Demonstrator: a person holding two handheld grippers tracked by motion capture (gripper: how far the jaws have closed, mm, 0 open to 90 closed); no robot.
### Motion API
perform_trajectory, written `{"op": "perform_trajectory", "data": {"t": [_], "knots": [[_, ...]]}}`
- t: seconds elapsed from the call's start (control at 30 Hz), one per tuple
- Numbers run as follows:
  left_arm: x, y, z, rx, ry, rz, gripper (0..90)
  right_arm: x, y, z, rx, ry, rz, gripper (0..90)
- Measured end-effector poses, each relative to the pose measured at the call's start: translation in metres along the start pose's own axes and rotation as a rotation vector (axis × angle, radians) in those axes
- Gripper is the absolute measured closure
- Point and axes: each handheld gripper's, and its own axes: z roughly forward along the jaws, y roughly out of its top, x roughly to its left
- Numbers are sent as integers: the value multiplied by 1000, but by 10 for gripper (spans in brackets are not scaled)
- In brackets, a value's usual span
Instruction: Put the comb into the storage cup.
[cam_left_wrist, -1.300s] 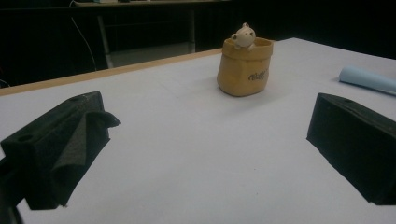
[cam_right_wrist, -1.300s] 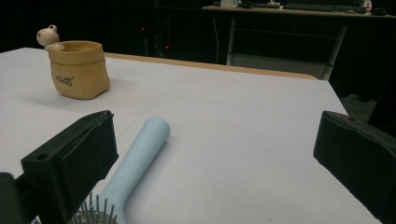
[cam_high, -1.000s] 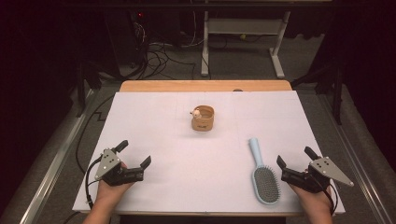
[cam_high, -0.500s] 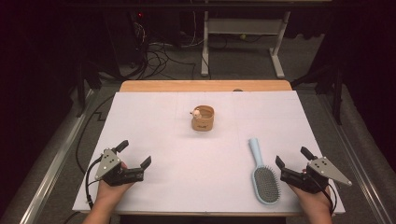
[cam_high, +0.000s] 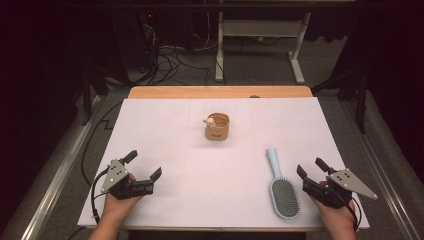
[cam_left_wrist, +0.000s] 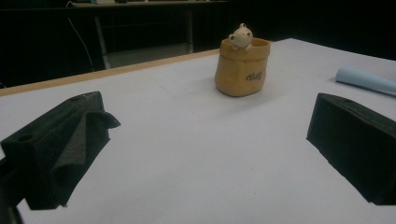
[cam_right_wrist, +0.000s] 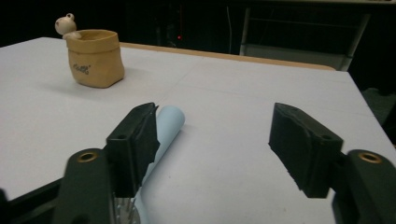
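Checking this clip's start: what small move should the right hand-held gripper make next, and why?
Probably shift the right hand-held gripper sideways toward the light blue hairbrush. Its jaws have just been closing with nothing between them, and the brush lies flat on the table just beside it, untouched. The left hand-held gripper stands open, farther off.

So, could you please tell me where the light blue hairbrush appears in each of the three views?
High view: hairbrush lies lower right, left of the right gripper.
Left gripper view: its handle tip at the right edge.
Right gripper view: its handle behind the left-hand jaw.
Shared landmark: the tan pot.
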Motion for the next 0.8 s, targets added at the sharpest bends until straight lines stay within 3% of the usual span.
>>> {"op": "perform_trajectory", "data": {"t": [0.43, 0.7, 0.8], "knots": [[1, 2, 0, -5, -13, 17, 2, 7, 5, -1, 54, 63, -14, 724], [0, 2, -1, -5, -4, -3, 2, 12, 7, -2, 70, 80, -38, 891], [1, 3, -1, -5, -7, -1, 2, 13, 7, -3, 78, 96, -49, 900]]}}
